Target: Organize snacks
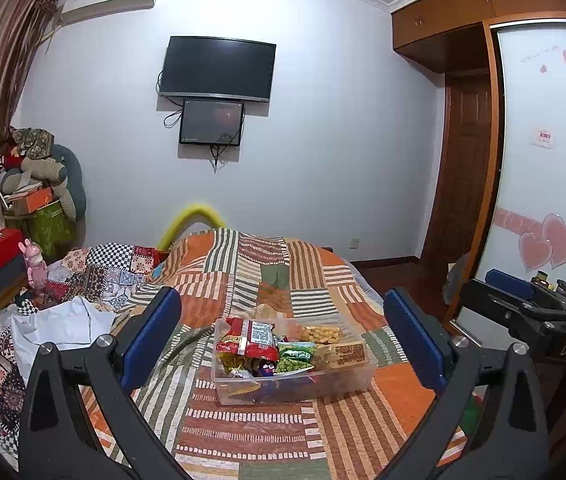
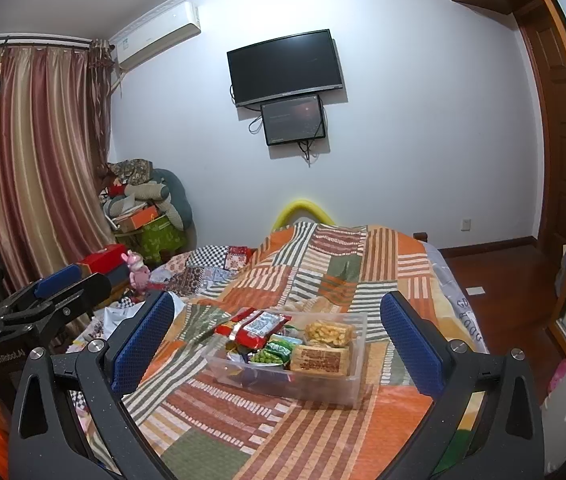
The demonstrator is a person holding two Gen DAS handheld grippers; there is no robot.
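A clear plastic box (image 1: 357,380) (image 2: 353,378) full of snack packets rests on the striped patchwork bedspread. Inside lie a red packet (image 1: 249,340) (image 2: 261,326), green pea packets (image 1: 295,356) (image 2: 273,354), a bag of yellow puffs (image 1: 320,334) (image 2: 329,333) and a brown wafer pack (image 1: 345,353) (image 2: 320,358). My left gripper (image 1: 283,340) hangs open above the near side of the bed, its blue pads (image 1: 151,340) wide on either side of the box. My right gripper (image 2: 279,340) is open too, with nothing between its fingers. Each gripper shows at the edge of the other's view.
The bedspread (image 1: 243,432) (image 2: 219,412) spreads around the box. White paper and patterned cloth (image 1: 63,320) are heaped at the left. A pink toy (image 1: 35,270) (image 2: 137,270) and boxes stand by the curtain. The wardrobe (image 1: 539,168) and wooden floor (image 2: 495,280) lie right.
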